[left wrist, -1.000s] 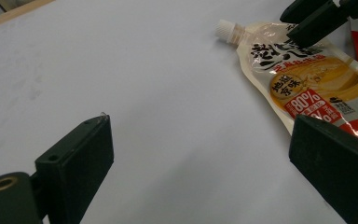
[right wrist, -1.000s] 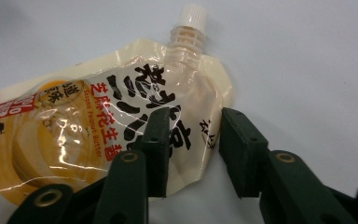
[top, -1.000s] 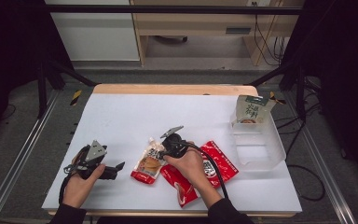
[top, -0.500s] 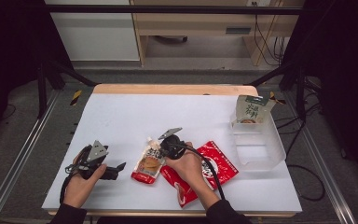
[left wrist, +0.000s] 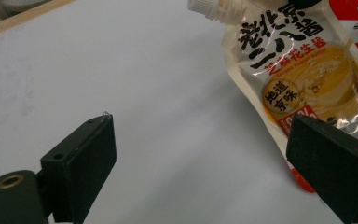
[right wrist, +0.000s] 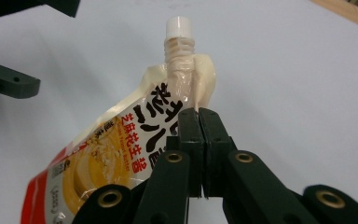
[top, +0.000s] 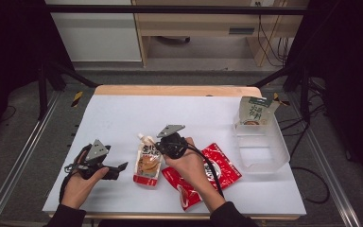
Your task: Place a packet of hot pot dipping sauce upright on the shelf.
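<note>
On the white table (top: 123, 113), counted out, lay one spouted sauce pouch (top: 147, 161), two red packets (top: 208, 177) overlapping each other, one clear plastic bin (top: 264, 151) and one green-and-white carton (top: 254, 111) standing at the bin's far end. Two grippers were in use, one in each of the person's hands. Taking the pouch as the landmark: the red packets lay just to its right, partly under the right hand; the bin sat well to its right, and the carton farther right and back. The pouch itself lay near the front middle of the table, its white screw cap (right wrist: 179, 27) pointing away from the person. The right gripper (right wrist: 199, 116) had its jaws pressed together on the pouch's upper edge just below the spout, the thin film pinched between the pads, having just closed on it; in the right gripper view the top of the pouch appeared raised toward the camera while its lower part trailed down to the left. From above, this gripper (top: 168, 142) sat at the pouch's top right corner. The left gripper (top: 116, 168) rested just left of the pouch, apart from it, jaws spread wide with nothing between them; in the left gripper view (left wrist: 200, 154) the pouch's lower edge lay beside the right-hand jaw, though whether they touched I could not tell.
</note>
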`<state>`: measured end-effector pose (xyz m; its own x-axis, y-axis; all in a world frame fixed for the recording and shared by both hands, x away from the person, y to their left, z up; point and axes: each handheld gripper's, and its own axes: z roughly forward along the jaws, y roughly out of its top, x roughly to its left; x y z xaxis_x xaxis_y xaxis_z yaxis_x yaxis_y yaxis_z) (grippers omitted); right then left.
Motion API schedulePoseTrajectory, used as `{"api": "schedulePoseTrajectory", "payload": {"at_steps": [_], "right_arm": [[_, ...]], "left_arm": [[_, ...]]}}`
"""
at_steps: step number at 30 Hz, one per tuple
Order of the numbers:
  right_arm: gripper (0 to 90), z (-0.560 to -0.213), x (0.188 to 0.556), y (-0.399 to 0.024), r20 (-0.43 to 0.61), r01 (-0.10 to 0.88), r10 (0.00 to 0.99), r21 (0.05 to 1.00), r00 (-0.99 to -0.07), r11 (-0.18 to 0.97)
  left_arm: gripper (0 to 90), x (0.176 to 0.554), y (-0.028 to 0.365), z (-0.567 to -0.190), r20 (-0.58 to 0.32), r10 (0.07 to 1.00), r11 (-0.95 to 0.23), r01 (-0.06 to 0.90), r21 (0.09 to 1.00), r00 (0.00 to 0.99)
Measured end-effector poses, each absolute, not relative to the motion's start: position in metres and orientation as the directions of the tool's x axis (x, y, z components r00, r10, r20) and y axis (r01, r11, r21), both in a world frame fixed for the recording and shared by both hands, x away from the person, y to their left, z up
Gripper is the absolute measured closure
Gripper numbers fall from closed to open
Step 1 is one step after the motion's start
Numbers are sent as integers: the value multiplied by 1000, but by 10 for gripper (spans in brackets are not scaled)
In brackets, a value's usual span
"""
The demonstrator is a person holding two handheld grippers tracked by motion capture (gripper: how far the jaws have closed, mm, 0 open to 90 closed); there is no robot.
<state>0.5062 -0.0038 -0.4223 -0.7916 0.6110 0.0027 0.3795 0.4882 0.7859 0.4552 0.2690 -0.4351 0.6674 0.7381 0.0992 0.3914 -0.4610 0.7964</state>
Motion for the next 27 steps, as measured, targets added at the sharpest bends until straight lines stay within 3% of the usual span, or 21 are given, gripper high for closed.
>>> {"api": "schedulePoseTrajectory", "payload": {"at_steps": [14, 27], "right_arm": [[899, -382, 493, 9, -113, 238, 535, 806, -837, 542], [900, -366, 484, 11, -134, 180, 480, 814, -867, 553]], "left_arm": [[88, 450, 271, -408, 114, 745, -453, 372, 810, 657], [105, 447, 271, -385, 150, 715, -477, 320, 819, 683]]}}
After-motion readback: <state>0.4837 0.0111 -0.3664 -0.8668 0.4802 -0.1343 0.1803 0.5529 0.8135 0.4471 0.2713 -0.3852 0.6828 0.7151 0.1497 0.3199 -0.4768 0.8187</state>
